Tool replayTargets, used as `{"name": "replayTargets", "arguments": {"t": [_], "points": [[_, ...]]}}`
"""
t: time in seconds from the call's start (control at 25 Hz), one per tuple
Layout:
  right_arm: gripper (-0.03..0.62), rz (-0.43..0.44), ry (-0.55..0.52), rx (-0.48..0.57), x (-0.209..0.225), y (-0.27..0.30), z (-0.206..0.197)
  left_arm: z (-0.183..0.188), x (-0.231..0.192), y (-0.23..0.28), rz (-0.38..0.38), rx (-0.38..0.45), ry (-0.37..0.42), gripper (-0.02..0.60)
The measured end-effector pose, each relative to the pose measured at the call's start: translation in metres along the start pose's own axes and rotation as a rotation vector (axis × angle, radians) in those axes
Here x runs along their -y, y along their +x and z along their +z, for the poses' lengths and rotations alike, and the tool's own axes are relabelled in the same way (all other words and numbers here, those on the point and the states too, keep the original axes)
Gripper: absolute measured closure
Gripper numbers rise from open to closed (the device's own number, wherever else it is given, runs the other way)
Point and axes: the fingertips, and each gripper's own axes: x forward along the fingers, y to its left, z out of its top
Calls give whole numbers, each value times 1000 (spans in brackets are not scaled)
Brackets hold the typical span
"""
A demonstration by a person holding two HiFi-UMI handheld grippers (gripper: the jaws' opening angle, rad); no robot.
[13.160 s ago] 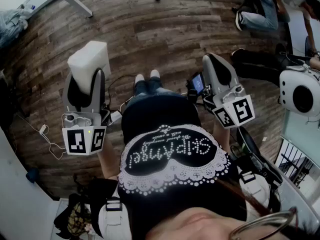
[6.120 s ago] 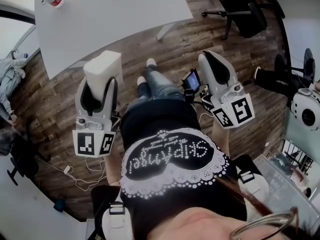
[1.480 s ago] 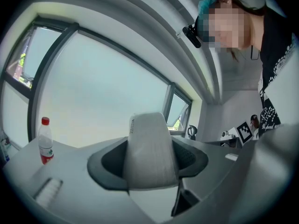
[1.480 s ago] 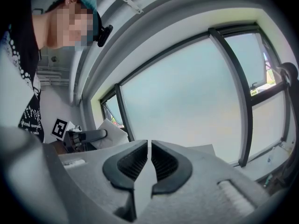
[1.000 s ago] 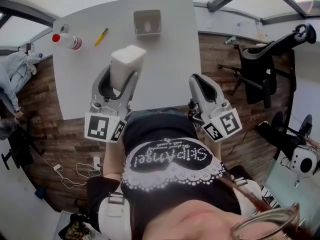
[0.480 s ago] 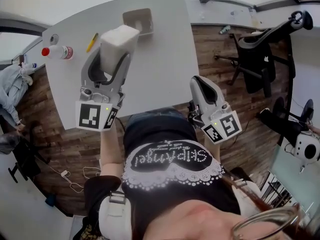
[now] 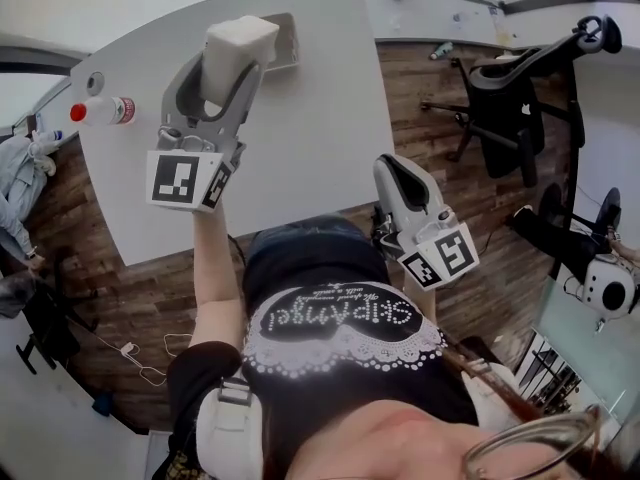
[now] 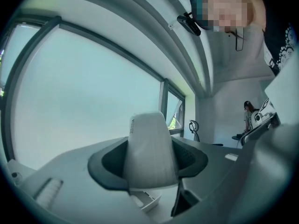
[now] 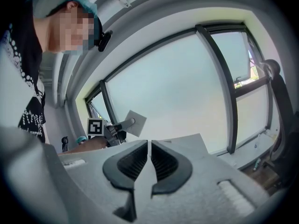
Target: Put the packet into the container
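A white, block-shaped packet sits between the jaws of my left gripper, which is shut on it. The gripper holds it above the far part of the white table. The packet covers the left side of the small grey open container standing there. In the left gripper view the packet fills the gap between the dark pads, and the container shows just below it. My right gripper is shut and empty, near the table's front edge; its pads meet in the right gripper view.
A bottle with a red cap lies at the table's left end. An office chair stands on the wooden floor to the right. My own torso fills the lower middle of the head view. Large windows lie beyond the table.
My left gripper has carried the packet farther across the table, from short of the container to overlapping its left side. The right gripper has hardly moved.
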Motion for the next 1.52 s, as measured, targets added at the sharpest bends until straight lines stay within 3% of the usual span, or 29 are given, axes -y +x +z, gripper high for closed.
{"name": "replayTargets", "arguments": {"t": [0.32, 0.48, 1.52], "points": [[569, -29, 6, -5, 0, 0, -3, -54, -33, 37, 39, -114, -52, 318], [569, -36, 14, -17, -1, 1, -6, -76, -38, 54, 33, -137, 6, 318], [569, -81, 44, -45, 5, 6, -14, -184, -48, 90, 26, -364, 33, 318]]}}
